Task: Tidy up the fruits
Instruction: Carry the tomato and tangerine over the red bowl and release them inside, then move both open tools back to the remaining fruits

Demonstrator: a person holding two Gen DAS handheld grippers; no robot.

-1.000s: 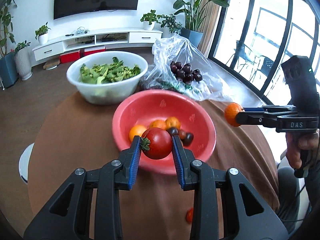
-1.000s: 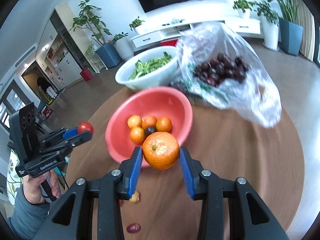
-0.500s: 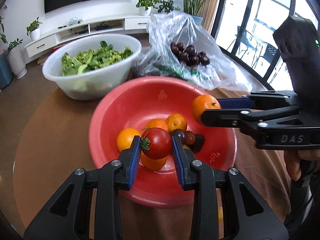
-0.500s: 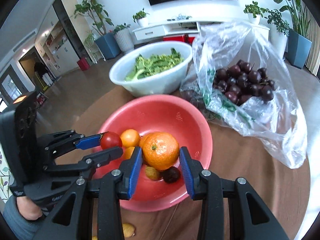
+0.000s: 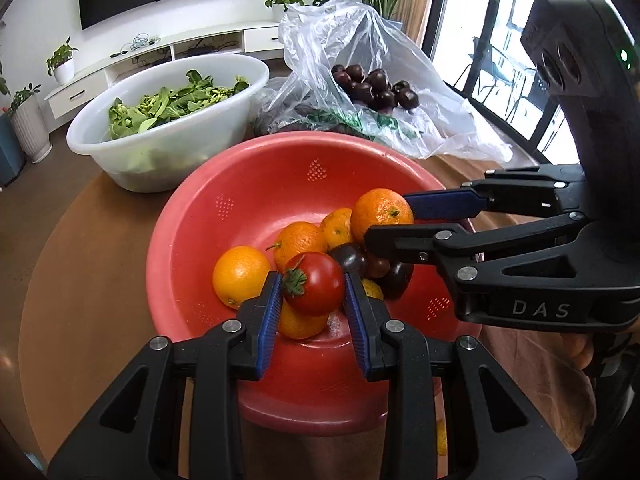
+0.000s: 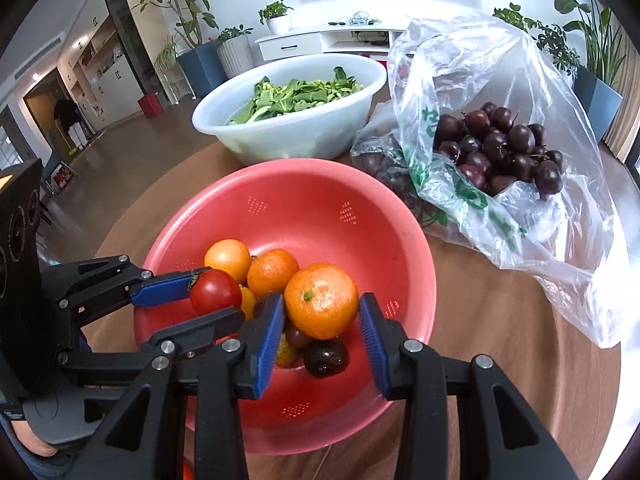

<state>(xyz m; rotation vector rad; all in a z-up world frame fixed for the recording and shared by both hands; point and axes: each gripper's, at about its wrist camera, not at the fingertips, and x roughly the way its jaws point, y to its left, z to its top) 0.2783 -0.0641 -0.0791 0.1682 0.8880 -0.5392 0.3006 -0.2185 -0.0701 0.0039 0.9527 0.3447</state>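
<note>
Each camera sits just behind its own tool, looking forward and down, close over the red bowl [image 5: 256,200]. The left view faces toward 1 o'clock, the right toward 11. Both share the bowl [image 6: 320,184], the white basin [image 5: 168,140] and the bag [image 6: 500,184] at 12.

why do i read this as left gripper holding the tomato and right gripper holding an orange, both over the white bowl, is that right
Not quite: both hang over the red bowl, not the white bowl, as the right wrist view shows. The left gripper does hold the tomato; the right gripper holds the orange.
</note>
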